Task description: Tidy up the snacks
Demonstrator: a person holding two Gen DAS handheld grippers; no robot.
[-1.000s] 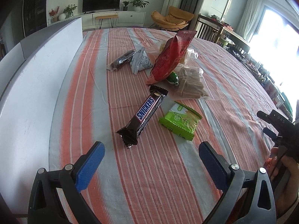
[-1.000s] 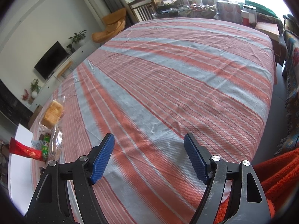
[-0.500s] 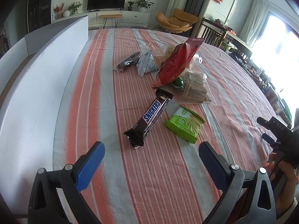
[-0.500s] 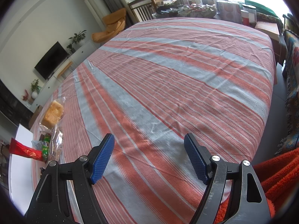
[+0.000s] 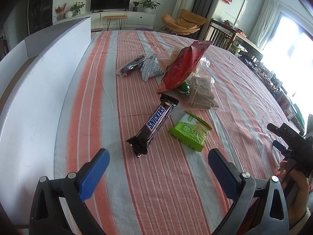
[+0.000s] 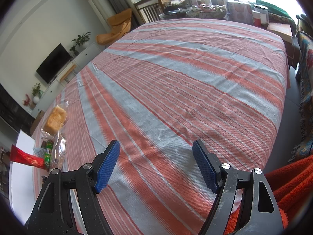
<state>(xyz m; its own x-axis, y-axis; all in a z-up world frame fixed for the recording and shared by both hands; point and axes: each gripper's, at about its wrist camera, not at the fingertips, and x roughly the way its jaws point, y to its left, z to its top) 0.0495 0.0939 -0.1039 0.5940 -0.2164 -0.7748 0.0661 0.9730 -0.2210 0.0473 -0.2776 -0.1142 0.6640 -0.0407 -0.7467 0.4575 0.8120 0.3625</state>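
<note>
The left tool (image 5: 157, 165) is hanging with pads apart just short of the Snickers bar (image 5: 154, 126), probably lining up on its near end. The green packet (image 5: 188, 132) is lying beside it, the red bag (image 5: 183, 66) leaning beyond. The right tool (image 6: 156, 165), also apart, is idling over bare striped counter (image 6: 195, 82).
</note>
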